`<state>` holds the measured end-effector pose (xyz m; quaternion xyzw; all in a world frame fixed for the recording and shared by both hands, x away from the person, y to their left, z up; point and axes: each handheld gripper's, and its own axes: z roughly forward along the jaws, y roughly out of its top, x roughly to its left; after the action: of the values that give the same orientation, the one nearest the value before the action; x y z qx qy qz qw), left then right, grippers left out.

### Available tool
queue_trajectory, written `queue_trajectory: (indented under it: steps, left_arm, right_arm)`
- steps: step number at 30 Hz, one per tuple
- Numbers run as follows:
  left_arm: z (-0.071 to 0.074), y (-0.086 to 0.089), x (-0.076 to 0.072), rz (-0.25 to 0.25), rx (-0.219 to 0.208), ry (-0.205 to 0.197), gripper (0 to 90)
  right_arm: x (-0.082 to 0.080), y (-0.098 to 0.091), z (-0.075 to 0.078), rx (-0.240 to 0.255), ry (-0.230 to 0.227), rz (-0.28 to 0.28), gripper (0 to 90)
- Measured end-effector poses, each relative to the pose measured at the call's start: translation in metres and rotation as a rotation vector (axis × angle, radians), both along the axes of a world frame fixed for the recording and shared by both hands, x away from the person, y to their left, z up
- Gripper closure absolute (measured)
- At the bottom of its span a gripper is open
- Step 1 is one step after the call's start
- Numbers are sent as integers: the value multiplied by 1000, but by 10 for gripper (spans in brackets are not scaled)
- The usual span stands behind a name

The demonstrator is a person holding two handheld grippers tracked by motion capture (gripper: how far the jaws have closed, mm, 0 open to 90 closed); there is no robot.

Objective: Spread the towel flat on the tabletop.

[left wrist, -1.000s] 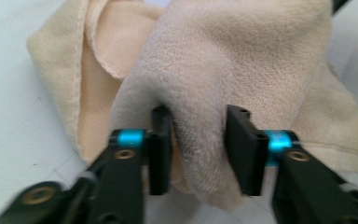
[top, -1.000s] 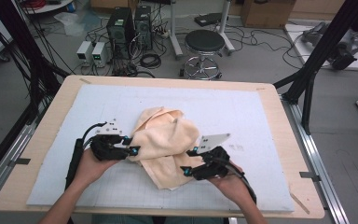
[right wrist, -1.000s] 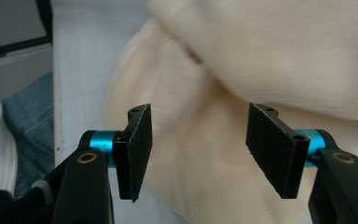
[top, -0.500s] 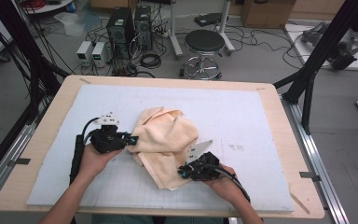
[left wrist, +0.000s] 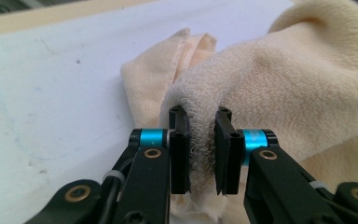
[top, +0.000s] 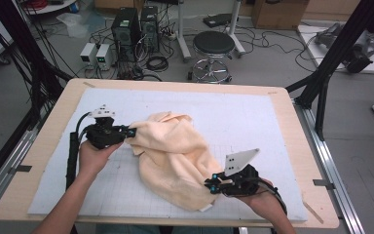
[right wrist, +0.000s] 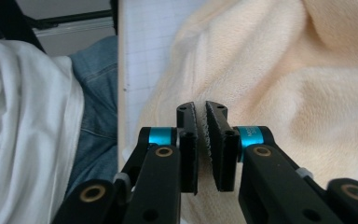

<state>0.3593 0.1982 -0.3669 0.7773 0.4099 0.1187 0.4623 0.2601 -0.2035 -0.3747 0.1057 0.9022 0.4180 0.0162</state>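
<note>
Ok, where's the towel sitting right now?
In the high view the towel lies mid-table on the white mat, between the left hand-held gripper and right hand-held gripper.

A pale wooden table (top: 44,146) covered by a white gridded mat (top: 253,122) stood on a grey floor (top: 9,97) strewn with black cables (top: 272,48). Beyond its far edge were a round black stool on a chrome base (top: 214,48), two black computer towers (top: 136,27) and two small white power supply boxes (top: 96,54). Black metal frame posts (top: 338,53) rose at both sides, and brown cardboard boxes (top: 277,12) sat at the back.
</note>
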Motion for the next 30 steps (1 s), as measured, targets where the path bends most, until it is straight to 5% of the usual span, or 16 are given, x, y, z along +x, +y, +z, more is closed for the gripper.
queue_trajectory:
  steps: [6,11,13,16,20,26,30]
  left_arm:
    - [-21,-22,19,-42,56,45,659]
    - [-14,-11,7,-85,146,17,526]
    - [-10,-1,-1,-105,110,3,505]
    - [-9,10,-17,-141,107,-26,508]
    - [-22,11,-35,-215,104,-42,561]
    - [-47,-13,-41,-348,123,5,592]
    - [-54,-24,-35,-376,143,35,588]
  right_arm:
    - [32,-1,-11,17,-60,-131,663]
    - [51,9,-21,-21,-97,-154,621]
    - [56,12,-25,-32,-90,-158,617]
    - [59,14,-31,-74,-86,-157,605]
    - [57,8,-36,-65,-54,-166,605]
    - [47,-10,-41,-49,-28,-185,592]
    - [44,-18,-45,-48,8,-174,588]
